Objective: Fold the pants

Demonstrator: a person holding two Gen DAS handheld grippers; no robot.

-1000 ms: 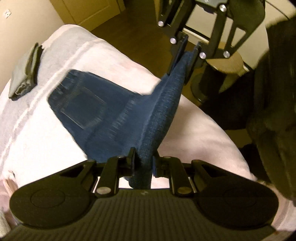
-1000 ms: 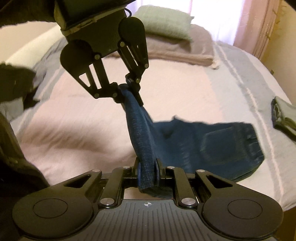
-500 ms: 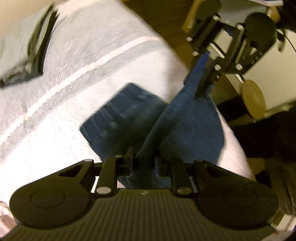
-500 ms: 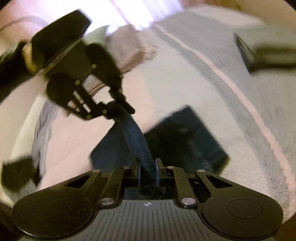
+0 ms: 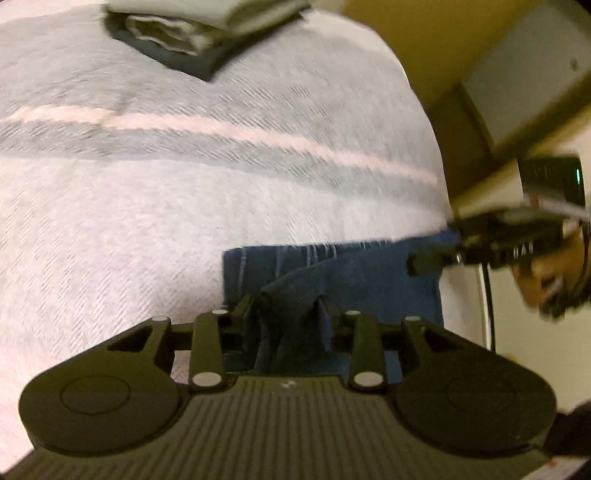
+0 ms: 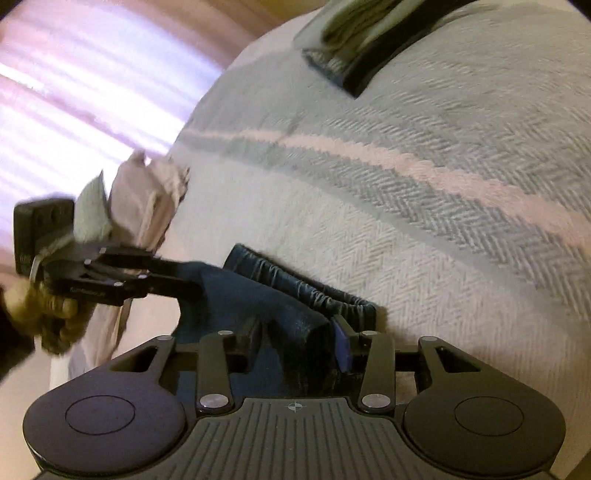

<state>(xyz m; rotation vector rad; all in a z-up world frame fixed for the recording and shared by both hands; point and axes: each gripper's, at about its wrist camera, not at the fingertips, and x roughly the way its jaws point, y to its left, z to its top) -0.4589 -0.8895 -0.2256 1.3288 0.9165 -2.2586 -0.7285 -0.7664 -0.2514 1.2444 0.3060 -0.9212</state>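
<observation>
Bed point(image 5: 155, 206) with a grey-and-pink striped blanket point(image 6: 461, 177), a curtain point(image 6: 74, 85) behind it. Blue pants point(image 5: 332, 273) lie folded on the blanket, right at both sets of jaws. Left gripper point(image 5: 286, 314) has its jaws spread apart, a hump of denim sitting loose between them. Right gripper point(image 6: 297, 339) likewise, jaws parted around a bunched fold. Folded clothes point(image 5: 192, 33) lie well beyond the jaws. A hand point(image 6: 48, 314) holds the left gripper's handle.

Pants point(image 5: 354, 269) lie on the bed cover point(image 5: 184, 206), at its near edge. Folded clothes stack point(image 5: 192, 33) on the same cover, well beyond. Pillows point(image 6: 144, 199) to the left (right wrist view).
</observation>
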